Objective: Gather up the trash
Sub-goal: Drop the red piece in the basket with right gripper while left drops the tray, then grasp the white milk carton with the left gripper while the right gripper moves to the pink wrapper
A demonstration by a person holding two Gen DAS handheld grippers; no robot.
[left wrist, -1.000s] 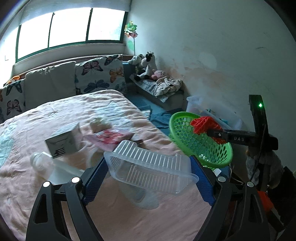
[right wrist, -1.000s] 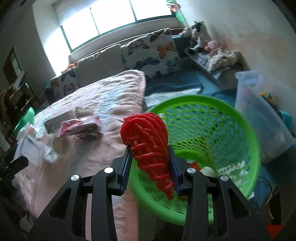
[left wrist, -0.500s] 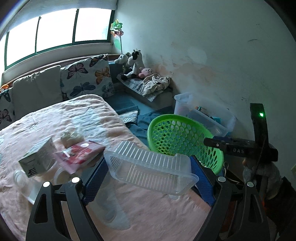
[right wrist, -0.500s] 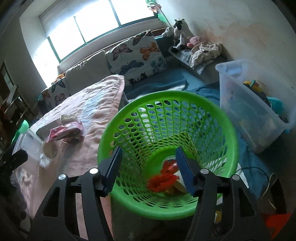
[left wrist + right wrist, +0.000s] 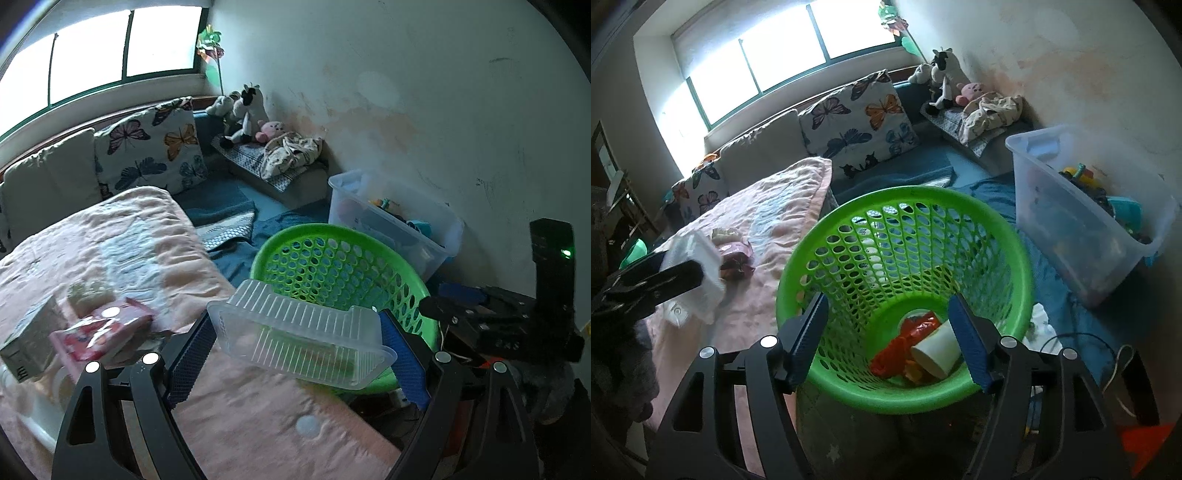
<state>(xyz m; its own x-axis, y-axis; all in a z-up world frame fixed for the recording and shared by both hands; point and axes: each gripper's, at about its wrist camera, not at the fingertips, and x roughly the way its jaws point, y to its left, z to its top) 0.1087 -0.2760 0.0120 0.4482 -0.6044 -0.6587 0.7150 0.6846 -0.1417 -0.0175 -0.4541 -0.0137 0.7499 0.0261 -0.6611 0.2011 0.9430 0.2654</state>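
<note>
A clear ribbed plastic tray (image 5: pixel 299 332) hangs between the blue pads of my left gripper (image 5: pixel 295 334), which is shut on it above the bed's edge, just in front of the green basket (image 5: pixel 332 230). Over the basket (image 5: pixel 798 266) my right gripper (image 5: pixel 886 306) has its jaws opening, with nothing between them. Down in the basket lie a red mesh net (image 5: pixel 905 339) and a white cup (image 5: pixel 936 354). The left wrist view shows the right gripper (image 5: pixel 498 317) at the right. The right wrist view shows the left gripper (image 5: pixel 646 284) with the tray (image 5: pixel 698 266) at the left.
On the bed's pink blanket (image 5: pixel 122 236) lie a pink packet (image 5: pixel 99 332), a grey box (image 5: pixel 26 339) and other litter. Beside the basket, against the wall, stands a clear storage bin (image 5: pixel 1082 229) of toys. Butterfly cushions (image 5: pixel 860 122) and stuffed toys (image 5: pixel 942 81) line the back.
The red net left the right gripper and fell into the basket, and those jaws spread wider. My left gripper carried the clear tray to the right, toward the basket.
</note>
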